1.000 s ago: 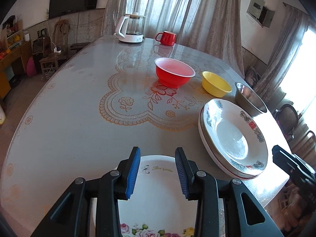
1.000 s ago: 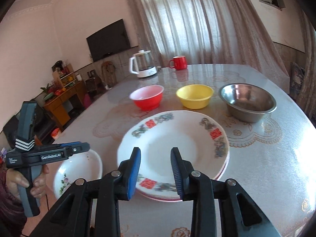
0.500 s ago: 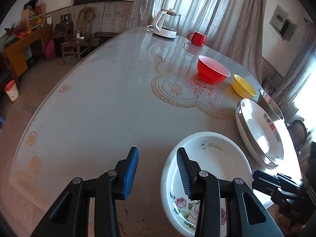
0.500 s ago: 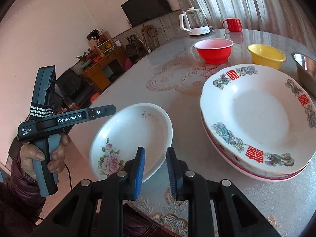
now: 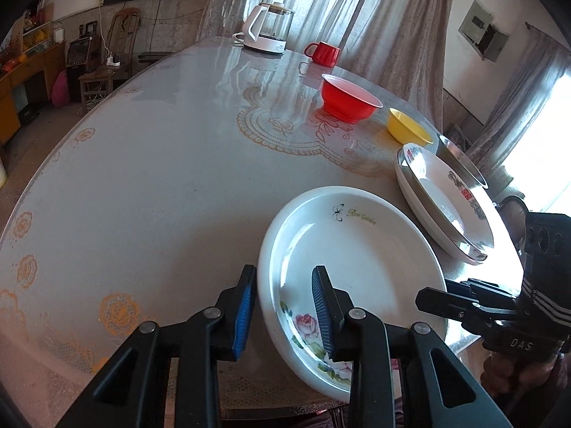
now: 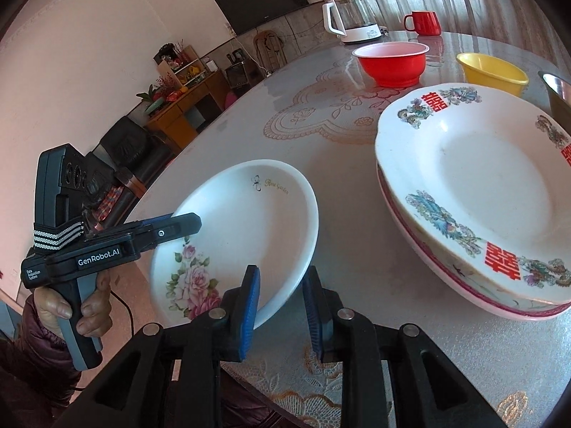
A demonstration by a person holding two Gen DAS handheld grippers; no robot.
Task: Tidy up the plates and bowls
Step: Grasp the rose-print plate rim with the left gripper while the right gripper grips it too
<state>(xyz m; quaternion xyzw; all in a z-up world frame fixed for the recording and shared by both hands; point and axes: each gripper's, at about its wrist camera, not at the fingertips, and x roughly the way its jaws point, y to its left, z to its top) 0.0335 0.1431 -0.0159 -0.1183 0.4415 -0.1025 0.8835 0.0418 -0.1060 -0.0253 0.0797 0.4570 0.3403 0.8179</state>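
A white plate (image 5: 357,249) with a rose print sits at the table's near edge. My left gripper (image 5: 283,303) straddles its left rim, one pad outside and one inside. Its jaws are closing and neither pad presses on the rim. My right gripper (image 6: 282,303) straddles the right rim of the same plate (image 6: 242,221). Its jaws are opening slightly, with a gap around the rim. To the right lies a stack of patterned plates (image 6: 481,185). Behind them stand a red bowl (image 6: 392,60), a yellow bowl (image 6: 492,71) and a steel bowl (image 5: 460,160).
A white kettle (image 5: 267,28) and a red mug (image 5: 323,53) stand at the table's far end. The table edge (image 5: 278,403) runs just under the white plate. A person's hand (image 6: 57,310) holds the left gripper's handle. Chairs and a cabinet stand off to the left.
Both grippers sank toward the white plate. The left one shifted to its left rim and its jaws narrowed. The right one swung away from the patterned plates to the white plate's right rim.
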